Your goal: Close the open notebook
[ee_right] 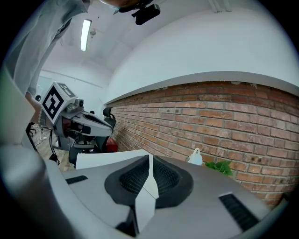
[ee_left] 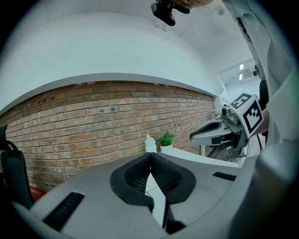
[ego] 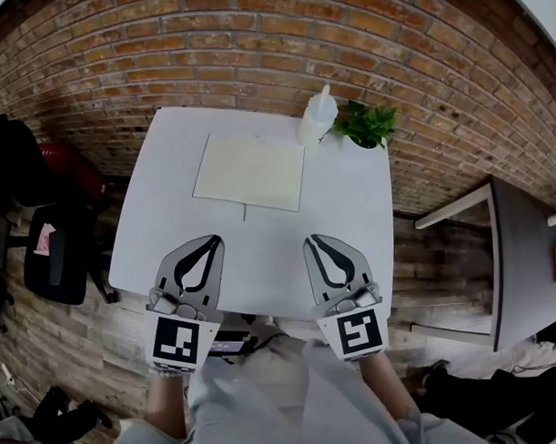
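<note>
A cream notebook (ego: 249, 172) lies flat on the far half of the white table (ego: 169, 238), showing one plain cream face; a thin ribbon pokes out of its near edge. My left gripper (ego: 208, 239) hovers over the table's near left part, short of the notebook, jaws shut and empty. My right gripper (ego: 313, 239) is level with it on the near right, also shut and empty. In the left gripper view the shut jaws (ee_left: 150, 154) meet at the tip, with the right gripper (ee_left: 224, 133) alongside. In the right gripper view the jaws (ee_right: 149, 156) are closed too, with the left gripper (ee_right: 77, 121) beside them.
A white bottle (ego: 318, 117) and a small green plant (ego: 367, 124) stand at the table's far right corner, close to the notebook. A brick wall rises behind. A black chair (ego: 56, 252) is left of the table and a grey table (ego: 525, 253) to the right.
</note>
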Tool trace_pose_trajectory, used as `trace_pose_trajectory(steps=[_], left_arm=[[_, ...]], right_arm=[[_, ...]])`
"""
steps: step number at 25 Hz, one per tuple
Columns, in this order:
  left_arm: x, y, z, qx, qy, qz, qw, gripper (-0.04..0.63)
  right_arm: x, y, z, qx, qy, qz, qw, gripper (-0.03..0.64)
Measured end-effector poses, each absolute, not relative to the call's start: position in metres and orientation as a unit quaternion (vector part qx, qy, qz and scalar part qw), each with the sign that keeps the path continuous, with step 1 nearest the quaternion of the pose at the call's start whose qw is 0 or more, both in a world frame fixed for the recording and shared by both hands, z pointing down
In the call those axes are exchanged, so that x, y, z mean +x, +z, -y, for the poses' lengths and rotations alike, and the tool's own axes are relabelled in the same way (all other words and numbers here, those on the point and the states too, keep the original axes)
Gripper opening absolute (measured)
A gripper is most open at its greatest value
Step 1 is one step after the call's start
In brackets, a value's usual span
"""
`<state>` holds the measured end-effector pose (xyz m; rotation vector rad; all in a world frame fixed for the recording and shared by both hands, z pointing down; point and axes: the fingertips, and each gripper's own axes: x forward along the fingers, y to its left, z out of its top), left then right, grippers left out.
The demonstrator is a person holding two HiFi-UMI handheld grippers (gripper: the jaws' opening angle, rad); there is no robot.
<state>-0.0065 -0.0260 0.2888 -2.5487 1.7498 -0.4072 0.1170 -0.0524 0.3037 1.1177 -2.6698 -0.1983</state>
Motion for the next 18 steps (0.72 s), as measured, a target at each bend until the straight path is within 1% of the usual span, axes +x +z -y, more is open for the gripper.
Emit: trace_pose_trajectory(steps=[10, 18], left_arm=[[-0.017, 0.294, 0.032, -0.817, -0.138, -0.561, 0.007, 0.018], [-0.037, 0.3, 0.042, -0.814, -0.143, -0.563, 0.001, 0.018]], right_arm=[[0.102, 0.311, 0.059, 0.376, -0.072, 0.915, 0.132, 0.054], [0.081, 0.32, 0.068, 0.363, -0.081, 0.915, 0.157, 0.054]])
